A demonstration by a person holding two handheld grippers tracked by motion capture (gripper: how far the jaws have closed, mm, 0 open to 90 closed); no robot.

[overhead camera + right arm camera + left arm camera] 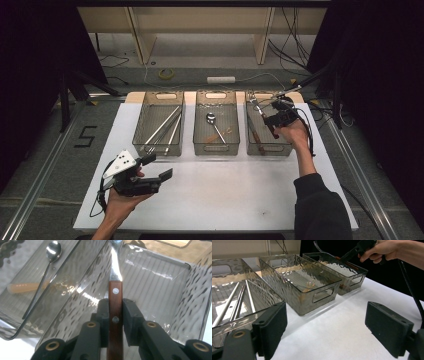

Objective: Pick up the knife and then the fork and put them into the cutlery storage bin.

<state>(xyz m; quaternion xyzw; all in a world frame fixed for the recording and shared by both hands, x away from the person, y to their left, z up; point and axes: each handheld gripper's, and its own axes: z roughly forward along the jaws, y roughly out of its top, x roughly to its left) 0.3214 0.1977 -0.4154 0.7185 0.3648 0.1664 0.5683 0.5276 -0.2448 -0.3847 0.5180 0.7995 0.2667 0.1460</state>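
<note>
My right gripper (272,120) hangs over the right-hand clear bin (270,149) and is shut on a wood-handled metal utensil (115,293). In the right gripper view both pads clamp its riveted brown handle, and the steel neck runs up and away over the ribbed bin floor (155,282). The utensil's metal end (254,101) points to the bin's far left corner. Another wood-handled piece (254,136) lies in that bin. My left gripper (157,167) is held above the table's front left, open, with nothing between its pads (272,327).
Three clear bins stand in a row at the back of the white table (225,195). The left bin (141,125) holds long metal rods (162,127). The middle bin (216,147) holds a spoon (212,120) and a pale orange stick (22,287).
</note>
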